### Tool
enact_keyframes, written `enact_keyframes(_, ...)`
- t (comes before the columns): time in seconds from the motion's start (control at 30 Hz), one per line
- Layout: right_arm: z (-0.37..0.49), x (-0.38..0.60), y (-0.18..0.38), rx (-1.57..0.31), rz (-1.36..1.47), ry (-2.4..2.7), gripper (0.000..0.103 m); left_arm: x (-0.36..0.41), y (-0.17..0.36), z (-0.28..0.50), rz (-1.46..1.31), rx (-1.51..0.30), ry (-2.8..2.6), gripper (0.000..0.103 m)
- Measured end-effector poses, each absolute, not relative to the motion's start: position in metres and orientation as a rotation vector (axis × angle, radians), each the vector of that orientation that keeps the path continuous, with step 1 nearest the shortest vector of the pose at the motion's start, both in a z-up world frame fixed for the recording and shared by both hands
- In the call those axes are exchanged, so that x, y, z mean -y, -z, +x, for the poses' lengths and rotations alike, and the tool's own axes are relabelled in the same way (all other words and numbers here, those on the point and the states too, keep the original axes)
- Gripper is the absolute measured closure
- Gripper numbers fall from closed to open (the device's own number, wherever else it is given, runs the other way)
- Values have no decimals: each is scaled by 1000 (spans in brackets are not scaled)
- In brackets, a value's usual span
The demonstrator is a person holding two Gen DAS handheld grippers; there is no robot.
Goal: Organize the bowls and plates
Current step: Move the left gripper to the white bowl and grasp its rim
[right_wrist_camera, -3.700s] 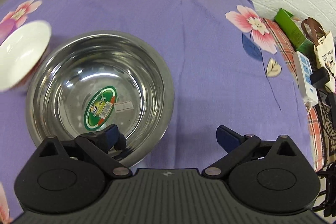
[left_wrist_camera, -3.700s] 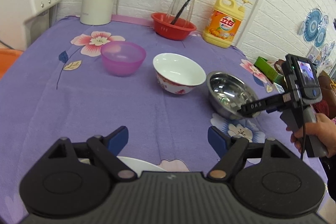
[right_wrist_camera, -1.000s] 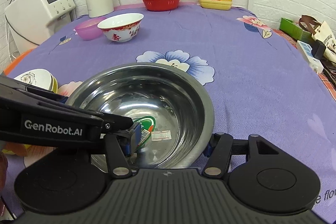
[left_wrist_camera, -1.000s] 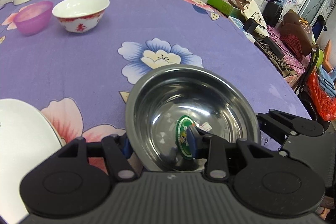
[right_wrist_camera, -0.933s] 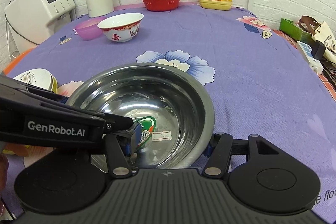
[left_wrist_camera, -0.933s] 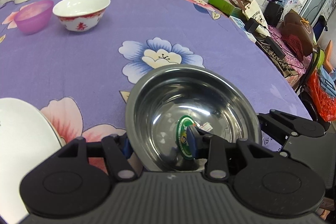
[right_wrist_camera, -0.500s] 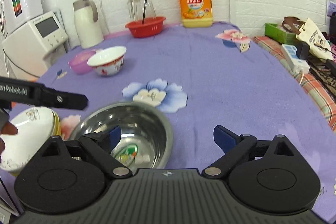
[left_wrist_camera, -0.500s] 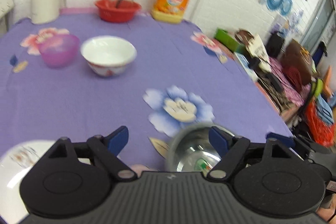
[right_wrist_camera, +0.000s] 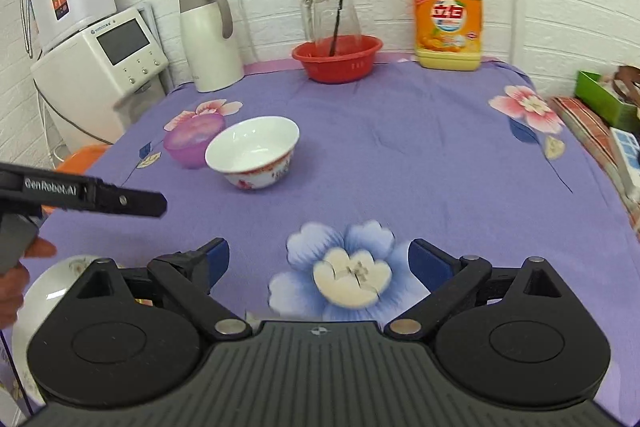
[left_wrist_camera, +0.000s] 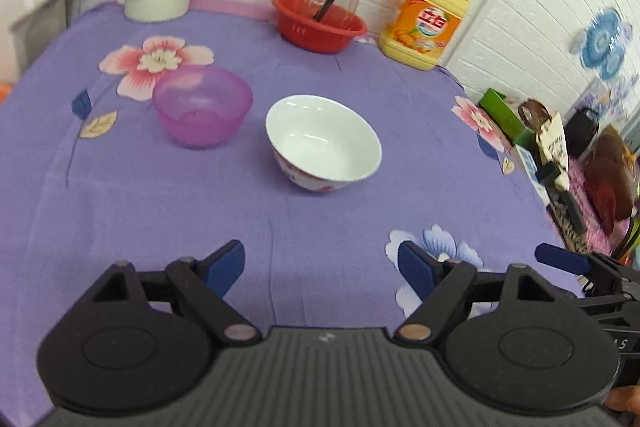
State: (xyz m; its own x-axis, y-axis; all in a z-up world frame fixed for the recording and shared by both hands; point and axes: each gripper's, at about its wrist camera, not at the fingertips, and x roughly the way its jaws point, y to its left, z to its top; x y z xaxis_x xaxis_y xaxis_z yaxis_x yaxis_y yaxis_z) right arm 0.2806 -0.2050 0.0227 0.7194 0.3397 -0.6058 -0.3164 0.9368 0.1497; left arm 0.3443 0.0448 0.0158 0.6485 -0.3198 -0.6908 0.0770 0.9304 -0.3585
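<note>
Purple flowered cloth (left_wrist_camera: 328,99) covers the table under both tongs. One white porcelain bowl with a red pattern (left_wrist_camera: 323,149) stands ahead of the left tongs (left_wrist_camera: 320,267), with one translucent purple plastic bowl (left_wrist_camera: 202,105) just beside it on its left; the two stand apart. One white plate (right_wrist_camera: 44,291) shows at the lower left of the right tongs (right_wrist_camera: 318,261). Both tongs are spread wide and hold nothing; a second ago each gripped the steel bowl's rim, and that bowl has since left both views. Farther back stand one red plastic basin (right_wrist_camera: 337,58) holding a glass jug, one yellow detergent bottle (right_wrist_camera: 447,23) and one cream thermos jug (right_wrist_camera: 208,39).
</note>
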Motion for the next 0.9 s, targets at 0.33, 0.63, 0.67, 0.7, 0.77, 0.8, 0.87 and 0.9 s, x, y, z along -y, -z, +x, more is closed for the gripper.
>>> enact_keyframes(0.33, 399, 150, -5, -765, -72, -345, 0, -51, 14, 439, -521, -887, 39, 23)
enact_keyframes(0.63, 445, 121, 23, -798, -135, -352, 0, -42, 25, 463, -461, -882, 19, 23)
enact_keyframes(0.67, 449, 119, 25, -808, -140, -354, 0, -41, 27, 465, -445, -887, 12, 22)
enact_keyframes(0.7, 452, 116, 29, -818, -152, -355, 0, -40, 28, 466, -431, -899, 8, 22)
enact_keyframes(0.77, 456, 111, 36, -830, -179, -357, 0, -39, 31, 467, -424, -902, 3, 22)
enact_keyframes(0.8, 456, 112, 37, -822, -170, -360, 0, -39, 31, 468, -414, -901, 0, 22)
enact_keyframes(0.87, 458, 112, 39, -819, -162, -370, 0, -39, 31, 470, -390, -903, -6, 22)
enact_keyframes(0.9, 458, 111, 39, -816, -167, -373, 0, -38, 31, 470, -379, -902, -12, 22)
